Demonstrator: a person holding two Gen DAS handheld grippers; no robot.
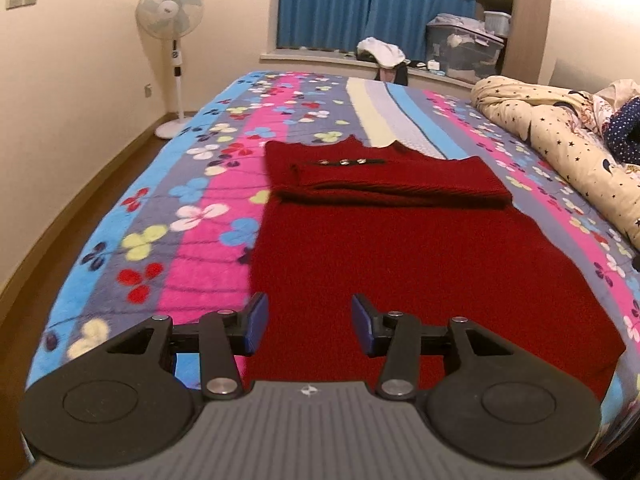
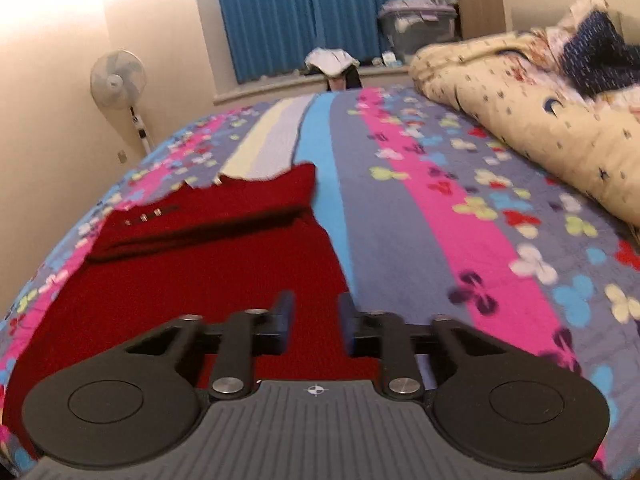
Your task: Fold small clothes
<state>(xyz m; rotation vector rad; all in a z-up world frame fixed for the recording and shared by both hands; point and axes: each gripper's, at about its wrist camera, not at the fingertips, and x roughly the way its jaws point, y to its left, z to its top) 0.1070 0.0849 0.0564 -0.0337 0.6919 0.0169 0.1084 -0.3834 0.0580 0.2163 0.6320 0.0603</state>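
Red knit sweater (image 1: 400,248) lies flat on the bed (image 1: 168,216), sleeves folded across, long axis running away; left gripper (image 1: 310,326) hovers over its near hem, jaws apart, empty; right gripper (image 2: 314,326) at its right edge, jaws narrower, empty.

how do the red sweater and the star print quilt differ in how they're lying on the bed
The red sweater lies spread flat, its sleeves folded across the chest; the star print quilt is bunched into a thick rumpled roll. The sweater sits mid-bed right ahead of both grippers; the quilt is pushed along the bed's right side. The sweater is plain dark red knit with small metal buttons; the quilt is cream with dark stars. Both rest on the floral striped blanket.
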